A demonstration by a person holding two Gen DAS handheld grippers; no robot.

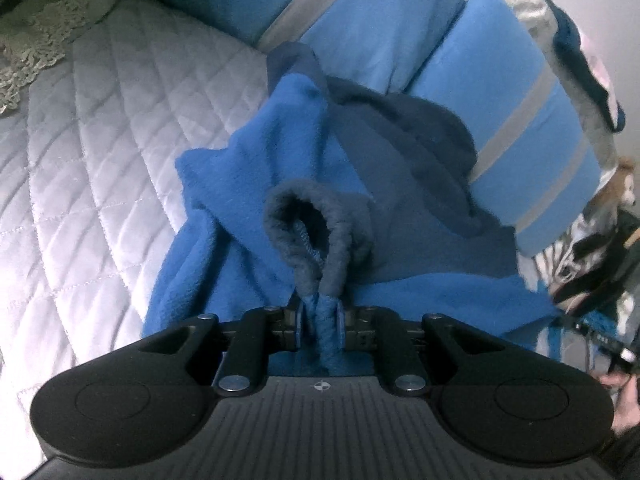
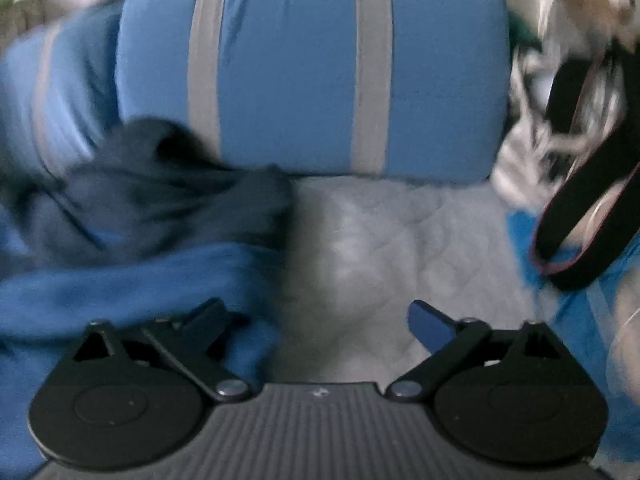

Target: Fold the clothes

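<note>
Blue fleece is pinched in the jaws of the left gripper: they stand narrow, clamped on a bunched fold just below a dark cuff that loops up in front of them. That grip on an edge near the cuff looks meant to lift or draw out one end of the garment so it can be laid flat for folding.

The right gripper holds nothing. Its jaws stand wide over bare quilt, with the fleece touching or just beside its left finger, probably readied to take a second hold.

The garment itself lies crumpled on the quilted bed, its navy part resting against two blue pillows with grey stripes. By my reading, folding has not really begun. Beyond the right gripper a black strap lies among blurred clutter. No basket or other container shows in either view.
</note>
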